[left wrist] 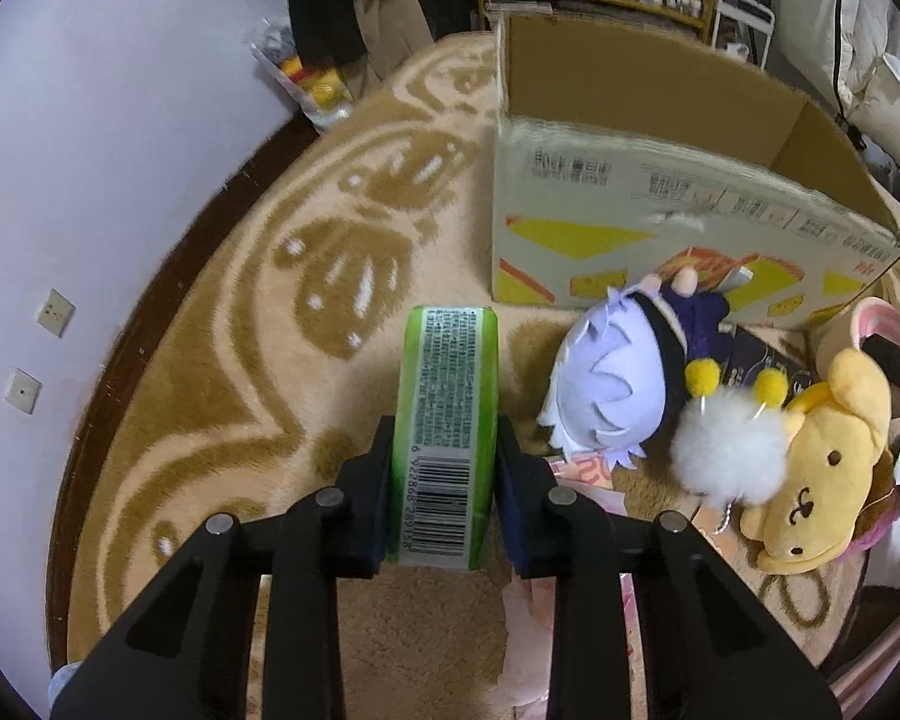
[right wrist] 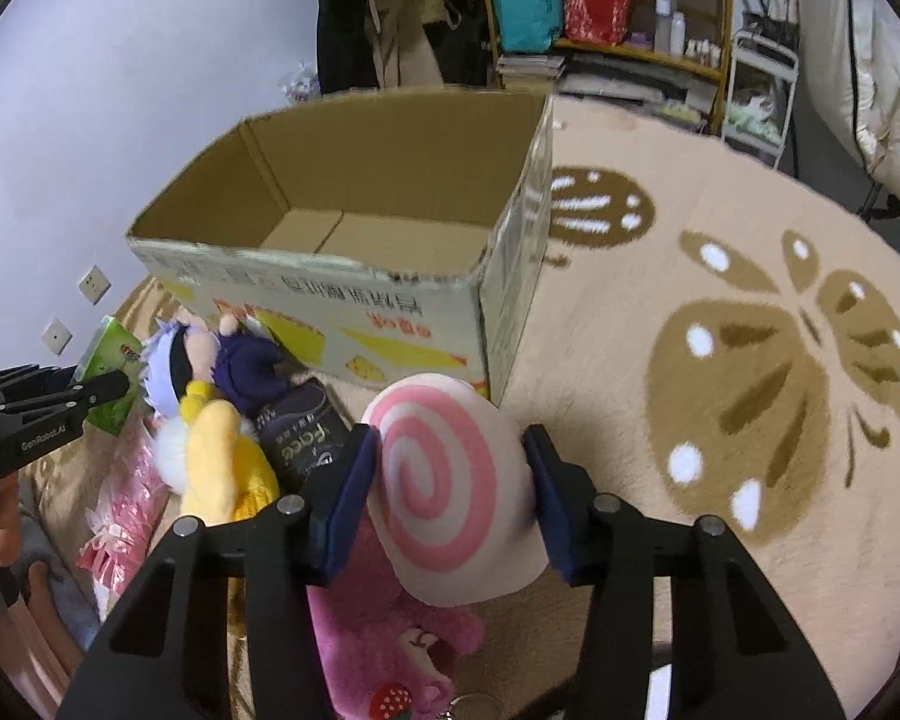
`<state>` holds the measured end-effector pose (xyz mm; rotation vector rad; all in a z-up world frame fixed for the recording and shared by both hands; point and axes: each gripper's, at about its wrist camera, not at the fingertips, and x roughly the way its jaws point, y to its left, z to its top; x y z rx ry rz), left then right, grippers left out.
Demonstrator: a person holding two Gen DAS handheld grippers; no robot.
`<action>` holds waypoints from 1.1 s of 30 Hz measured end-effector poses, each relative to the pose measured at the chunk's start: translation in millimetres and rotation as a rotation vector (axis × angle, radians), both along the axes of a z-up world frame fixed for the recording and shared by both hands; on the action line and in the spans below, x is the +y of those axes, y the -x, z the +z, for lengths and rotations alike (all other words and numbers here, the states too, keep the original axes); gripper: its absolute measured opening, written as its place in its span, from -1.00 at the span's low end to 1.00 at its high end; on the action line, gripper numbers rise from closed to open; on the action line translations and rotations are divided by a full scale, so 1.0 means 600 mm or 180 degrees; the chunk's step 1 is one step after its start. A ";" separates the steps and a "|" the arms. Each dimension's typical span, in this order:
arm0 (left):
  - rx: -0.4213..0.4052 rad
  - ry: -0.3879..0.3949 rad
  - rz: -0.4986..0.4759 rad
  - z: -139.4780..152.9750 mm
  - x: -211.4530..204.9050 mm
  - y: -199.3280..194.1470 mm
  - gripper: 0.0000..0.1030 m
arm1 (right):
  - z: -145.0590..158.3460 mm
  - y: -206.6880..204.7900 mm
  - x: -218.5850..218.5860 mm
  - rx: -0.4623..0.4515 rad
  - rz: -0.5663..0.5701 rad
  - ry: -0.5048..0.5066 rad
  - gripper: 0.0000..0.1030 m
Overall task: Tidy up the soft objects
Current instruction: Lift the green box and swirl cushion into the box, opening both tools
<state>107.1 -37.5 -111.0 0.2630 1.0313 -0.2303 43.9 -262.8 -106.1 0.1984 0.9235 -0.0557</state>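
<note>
We find the left gripper (left wrist: 444, 468) clamped on a green tissue pack (left wrist: 447, 414) above the rug (left wrist: 222, 420), right gripper (right wrist: 450, 480) clenched on a pink swirl cushion (right wrist: 450, 486), just before the open cardboard box (right wrist: 354, 300), plush toys (left wrist: 810, 468) heaped beside it.

Glossy green film wraps the tissue pack (left wrist: 444, 438); a matt corrugated cardboard box (right wrist: 354, 300) stands on the deep-pile carpet (right wrist: 720, 360). The pink swirl cushion (right wrist: 450, 486) and yellow plush dog (left wrist: 822, 474) look soft, fleecy cloth.

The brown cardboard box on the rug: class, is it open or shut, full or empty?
Open: the brown cardboard box has no lid closed. Its visible floor looks bare; the near corner is hidden.
</note>
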 end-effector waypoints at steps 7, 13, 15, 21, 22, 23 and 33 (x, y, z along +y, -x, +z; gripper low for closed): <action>-0.0603 0.0090 0.0036 0.066 0.011 0.039 -0.46 | 0.058 0.034 0.006 -0.0389 -0.0060 0.0049 0.01; -0.1087 0.0239 0.0034 0.126 0.014 0.062 -0.46 | 0.120 0.061 0.018 -0.0888 -0.0086 0.0265 0.01; -0.1250 0.0277 -0.0010 0.144 0.010 0.066 -0.46 | 0.131 0.060 0.019 -0.1020 -0.0085 0.0304 0.01; -0.1503 0.0367 -0.0124 0.181 -0.017 0.053 -0.46 | 0.152 0.040 0.015 -0.1234 -0.0056 0.0285 0.01; -0.1523 0.0371 -0.0136 0.184 -0.021 0.051 -0.46 | 0.155 0.035 0.015 -0.1257 -0.0052 0.0303 0.01; -0.1559 0.0358 -0.0166 0.186 -0.029 0.043 -0.46 | 0.158 0.029 0.014 -0.1275 -0.0047 0.0321 0.01; -0.1603 0.0286 -0.0324 0.183 -0.089 -0.019 -0.46 | 0.163 -0.037 -0.005 -0.1375 0.0010 0.0283 0.01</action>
